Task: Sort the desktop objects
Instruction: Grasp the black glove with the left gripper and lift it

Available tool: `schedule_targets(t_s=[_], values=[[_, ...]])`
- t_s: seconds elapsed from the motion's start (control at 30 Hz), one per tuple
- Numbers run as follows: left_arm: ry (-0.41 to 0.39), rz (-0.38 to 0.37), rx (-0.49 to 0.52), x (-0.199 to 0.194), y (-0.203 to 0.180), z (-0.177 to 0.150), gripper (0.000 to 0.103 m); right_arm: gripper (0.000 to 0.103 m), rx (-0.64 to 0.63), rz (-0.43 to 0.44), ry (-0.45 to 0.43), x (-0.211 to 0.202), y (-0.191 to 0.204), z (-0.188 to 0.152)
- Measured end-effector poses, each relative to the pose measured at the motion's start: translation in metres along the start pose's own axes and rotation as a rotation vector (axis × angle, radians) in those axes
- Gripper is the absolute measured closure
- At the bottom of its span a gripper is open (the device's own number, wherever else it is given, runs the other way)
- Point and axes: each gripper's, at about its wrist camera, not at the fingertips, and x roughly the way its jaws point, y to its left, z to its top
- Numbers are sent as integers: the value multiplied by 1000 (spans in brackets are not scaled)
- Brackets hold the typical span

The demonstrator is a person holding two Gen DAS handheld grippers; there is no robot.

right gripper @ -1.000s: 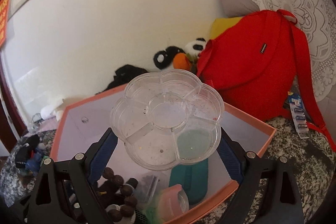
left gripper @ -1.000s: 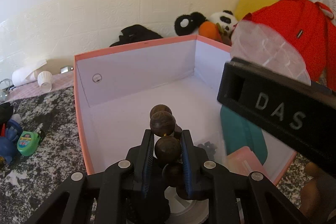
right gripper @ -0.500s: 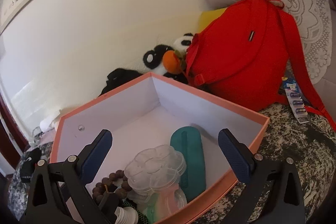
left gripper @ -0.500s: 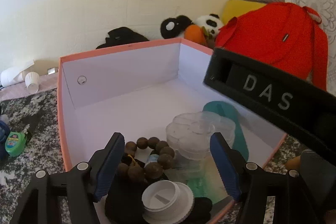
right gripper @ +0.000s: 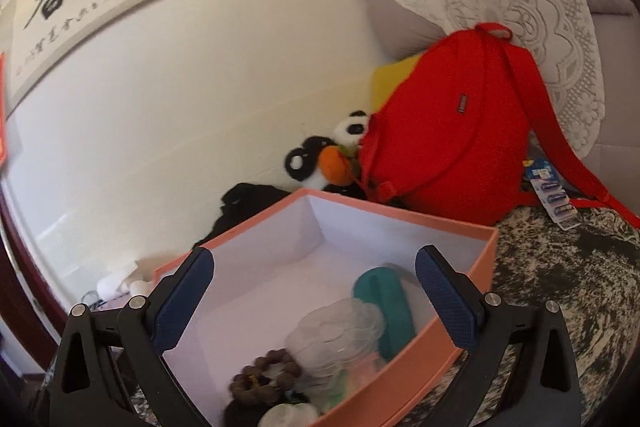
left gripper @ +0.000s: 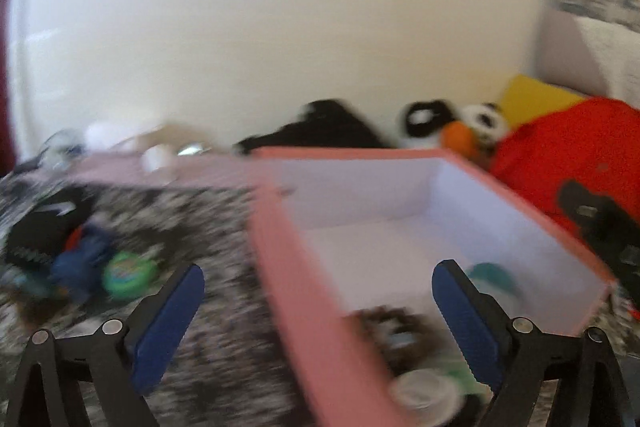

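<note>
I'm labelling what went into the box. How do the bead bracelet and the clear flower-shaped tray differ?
The bead bracelet is dark brown and opaque; the clear flower-shaped tray is see-through plastic. The bracelet is a loop of round beads; the tray is a lobed dish with compartments. The bracelet lies low, while the tray sits tilted on other items. Both rest inside the pink box, side by side.

We see the box (right gripper: 460, 341) between the right jaws, bead bracelet (right gripper: 264, 381), clear tray (right gripper: 340, 327) and case (right gripper: 386, 311) inside; backpack (right gripper: 452, 131) behind it; toys (left gripper: 96, 267) left of left jaws on tabletop (left gripper: 208, 223).
</note>
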Motion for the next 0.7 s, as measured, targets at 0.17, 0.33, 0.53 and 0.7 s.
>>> schedule_targets(t_s=[0.17, 0.33, 0.53, 0.7], values=[[33, 162, -52, -1, 63, 0, 7, 0, -27, 53, 31, -7, 33, -13], [29, 289, 10, 14, 129, 8, 7, 0, -40, 106, 83, -19, 65, -23], [115, 440, -117, 58, 242, 16, 8, 0, -21, 217, 95, -30, 98, -33], [80, 434, -177, 79, 292, 19, 8, 0, -125, 268, 128, -25, 134, -53]])
